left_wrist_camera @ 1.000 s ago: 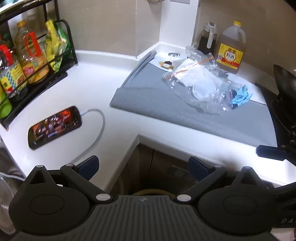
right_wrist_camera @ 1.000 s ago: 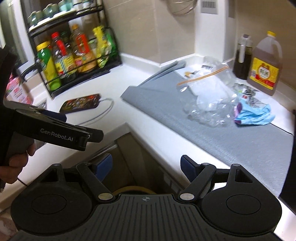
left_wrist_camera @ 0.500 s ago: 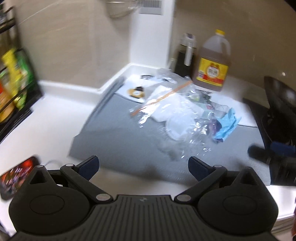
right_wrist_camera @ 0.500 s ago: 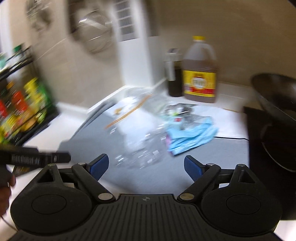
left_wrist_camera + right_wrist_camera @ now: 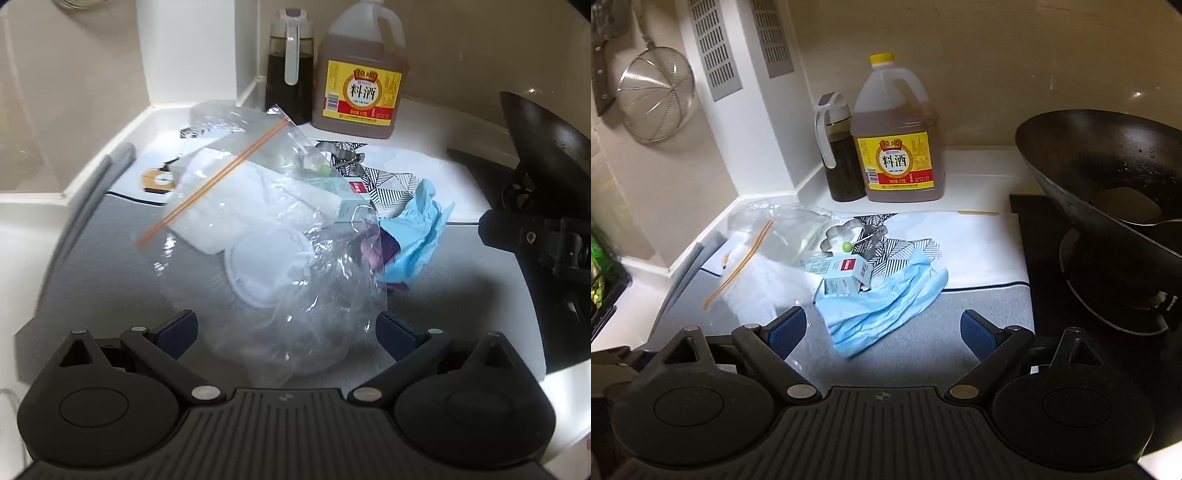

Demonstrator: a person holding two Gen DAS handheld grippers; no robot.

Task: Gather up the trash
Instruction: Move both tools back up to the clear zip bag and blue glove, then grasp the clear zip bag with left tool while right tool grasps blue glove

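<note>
A clear zip bag point(image 5: 258, 206) with an orange seal strip lies crumpled on the grey mat point(image 5: 110, 273), with a white mask point(image 5: 266, 273) and white paper inside it. My left gripper point(image 5: 286, 330) is open, and the bag's near end bulges between its fingers without touching the pads. A crumpled blue glove point(image 5: 882, 302) lies just ahead of my open right gripper point(image 5: 882, 326), its near tip between the fingers. Behind the glove are a small pale box point(image 5: 846, 273) and a metal cutter with a green bead point(image 5: 845, 246). The zip bag point(image 5: 768, 254) is to the left.
A cooking wine jug point(image 5: 897, 144) and a dark sauce bottle point(image 5: 838, 155) stand at the back wall. A black wok point(image 5: 1108, 166) sits on the stove at right. A white patterned cloth point(image 5: 979, 243) lies behind the mat. A strainer point(image 5: 653, 92) hangs at upper left.
Both grippers swung right, away from the phone and bottle rack, and moved in close over the trash pile. The right jaws stand a little wider.
</note>
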